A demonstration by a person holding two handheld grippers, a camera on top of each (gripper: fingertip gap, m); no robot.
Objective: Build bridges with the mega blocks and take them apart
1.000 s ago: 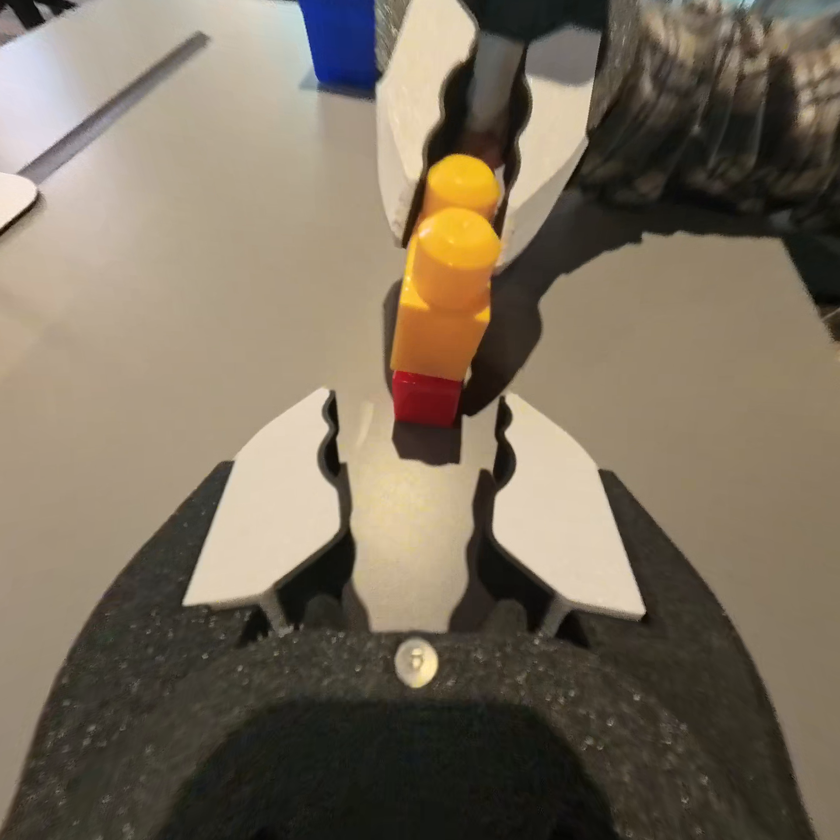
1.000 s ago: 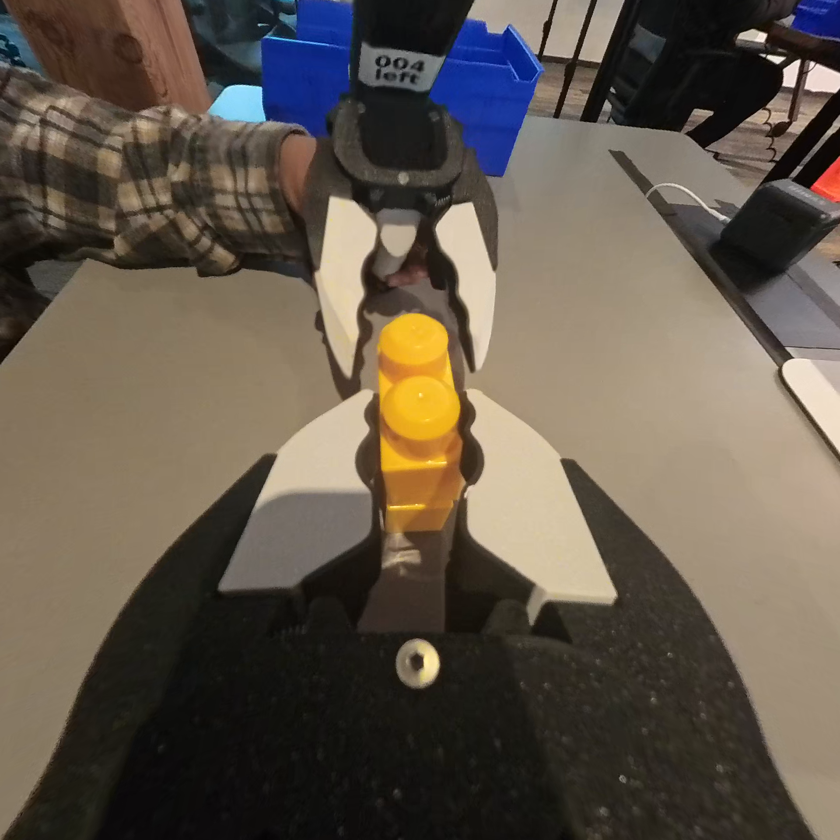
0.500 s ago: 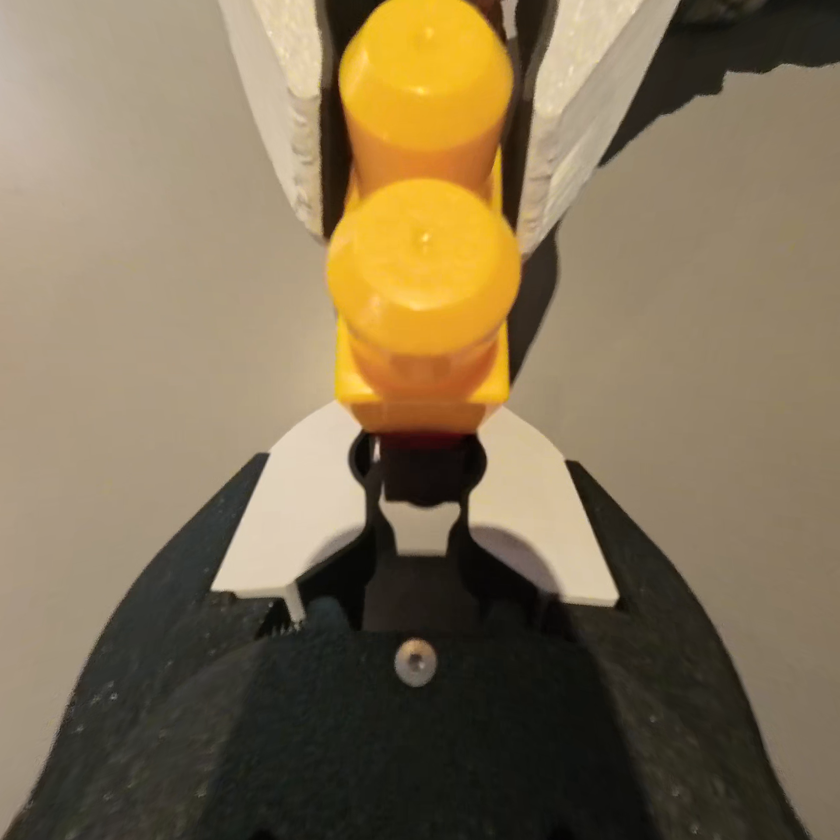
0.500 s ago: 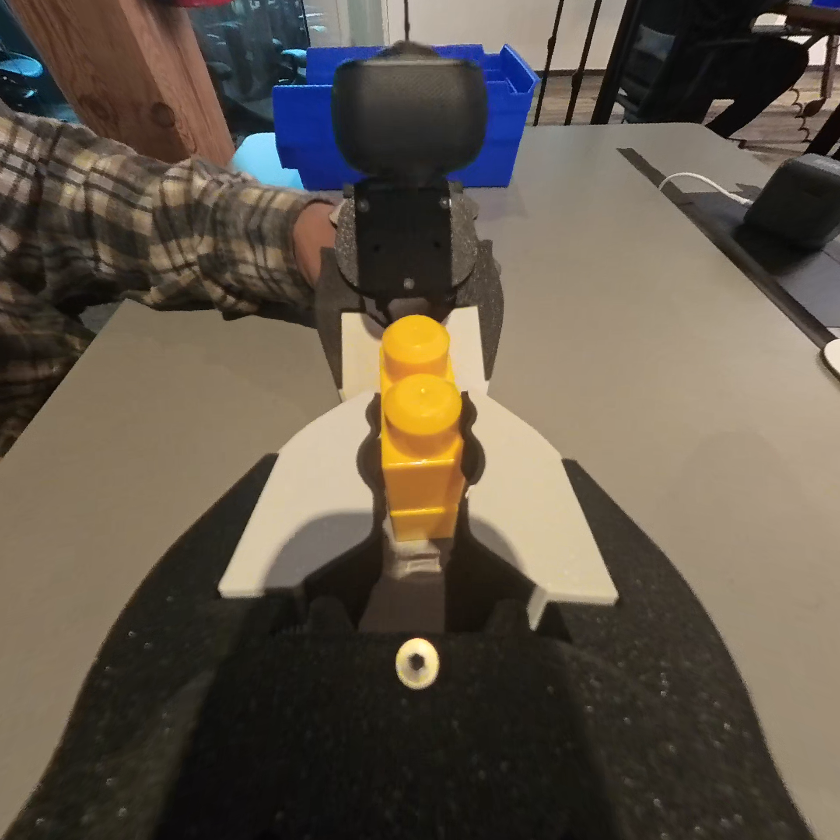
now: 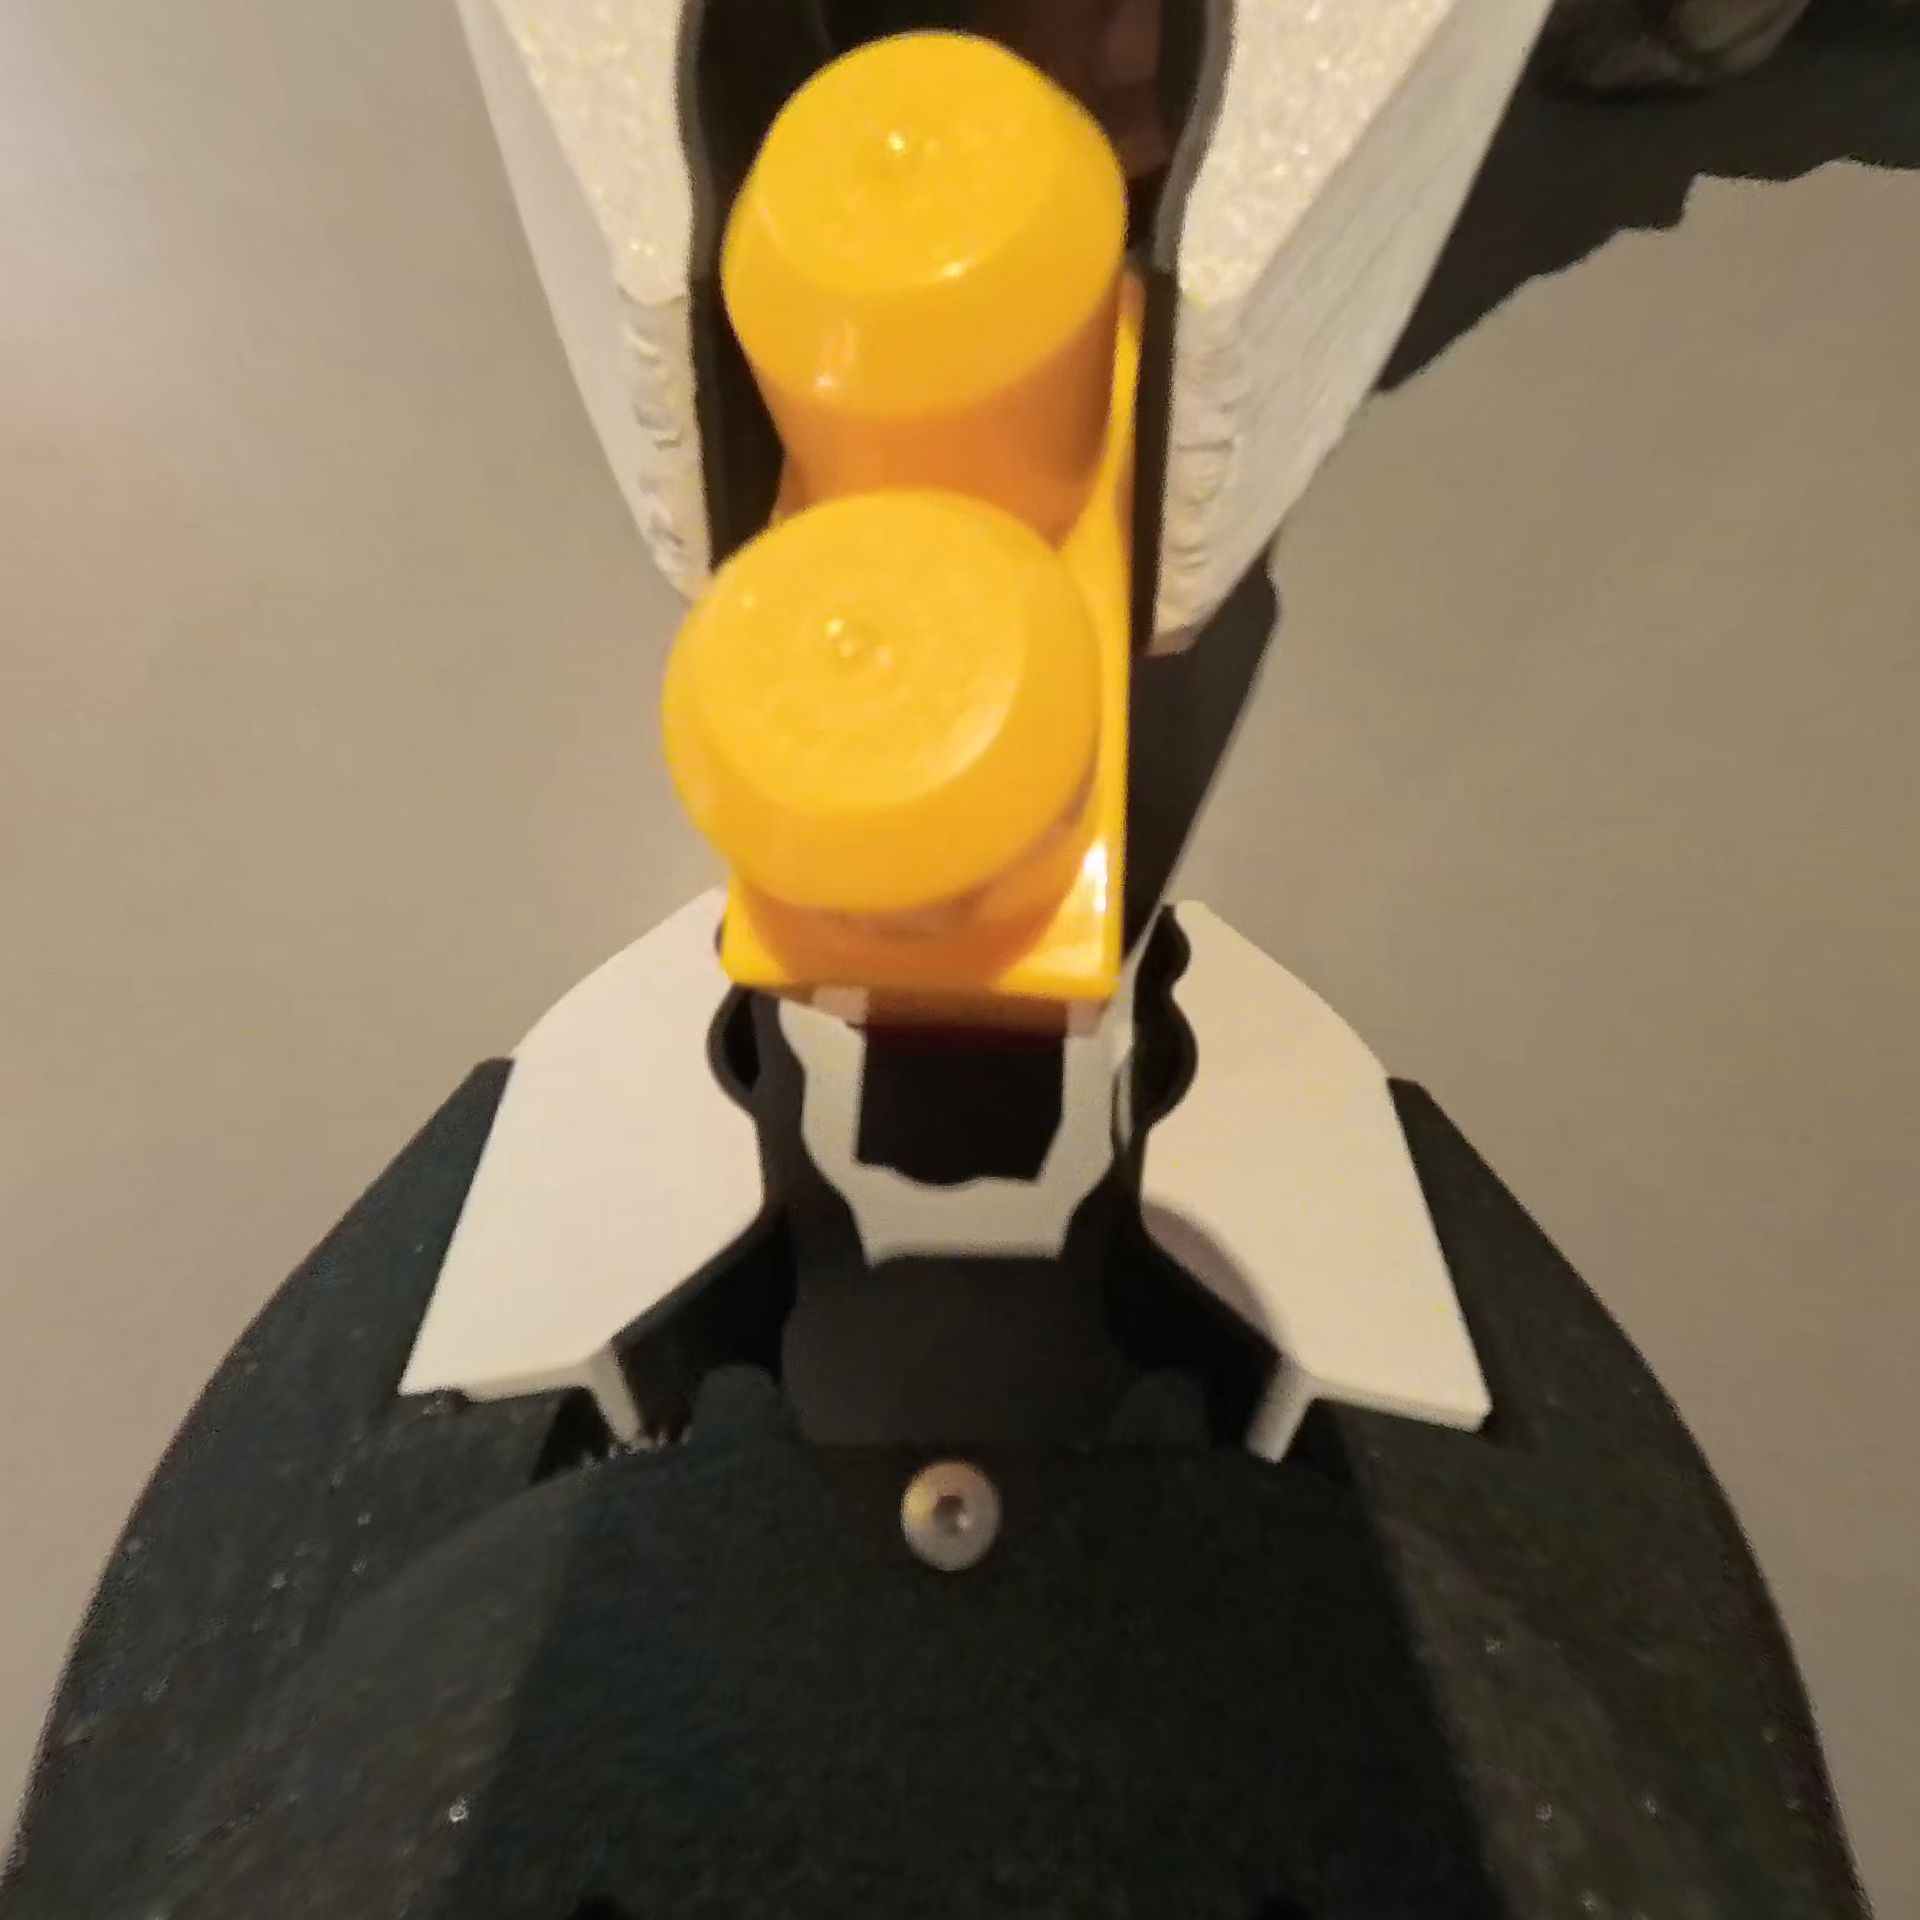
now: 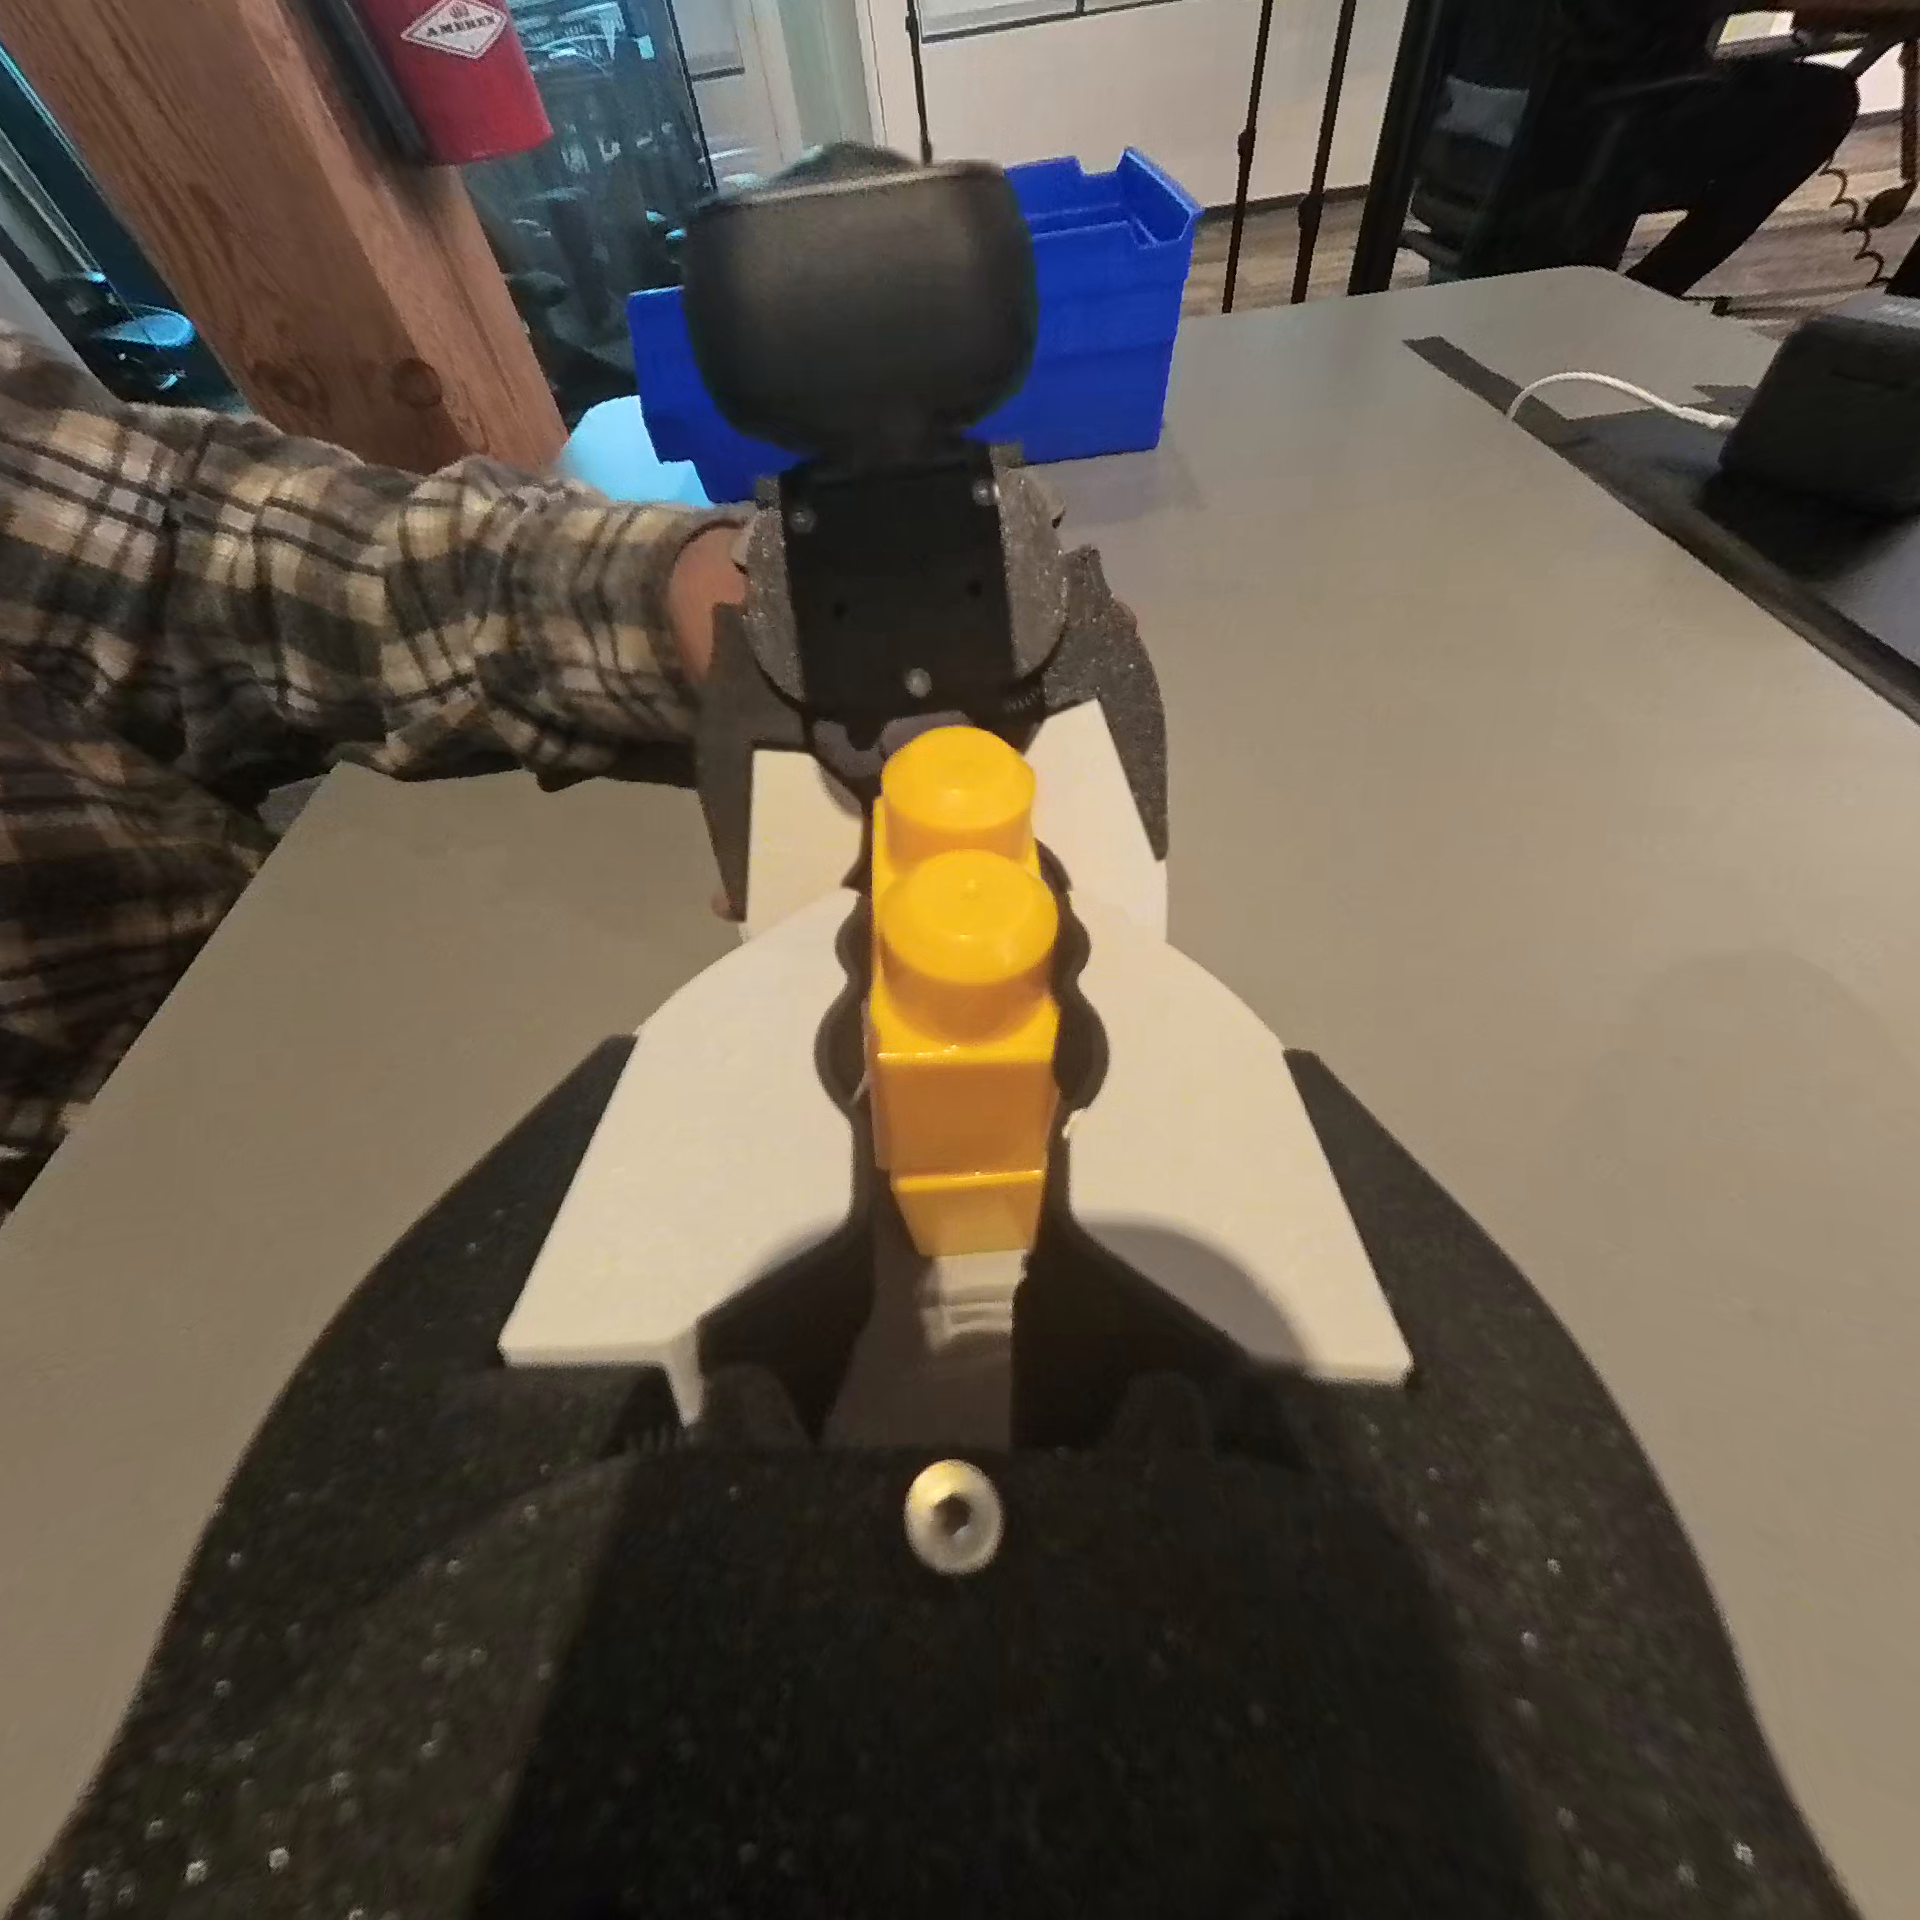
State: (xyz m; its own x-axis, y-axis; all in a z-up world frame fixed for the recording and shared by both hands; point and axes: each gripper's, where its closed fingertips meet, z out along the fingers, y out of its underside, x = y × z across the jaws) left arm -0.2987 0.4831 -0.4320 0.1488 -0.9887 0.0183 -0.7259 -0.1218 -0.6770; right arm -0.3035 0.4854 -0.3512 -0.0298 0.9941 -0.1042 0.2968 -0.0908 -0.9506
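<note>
The yellow block [image 6: 961, 1049], long axis near-to-far, is clamped by the right claw [image 6: 961, 1039]; the left claw [image 5: 920, 997] grips something dark below it.

A grey table [image 6: 1455, 831] filled the foreground. At its far edge, toward 12 o'clock, stood a blue bin [image 6: 1101, 312]. A wooden post [image 6: 260, 229] rose at 10 o'clock, bearing a red extinguisher [image 6: 468, 73]. Glass panels lay behind it. A dark device [image 6: 1829, 416] with a white cable [image 6: 1600, 395] sat at 2 o'clock.
</note>
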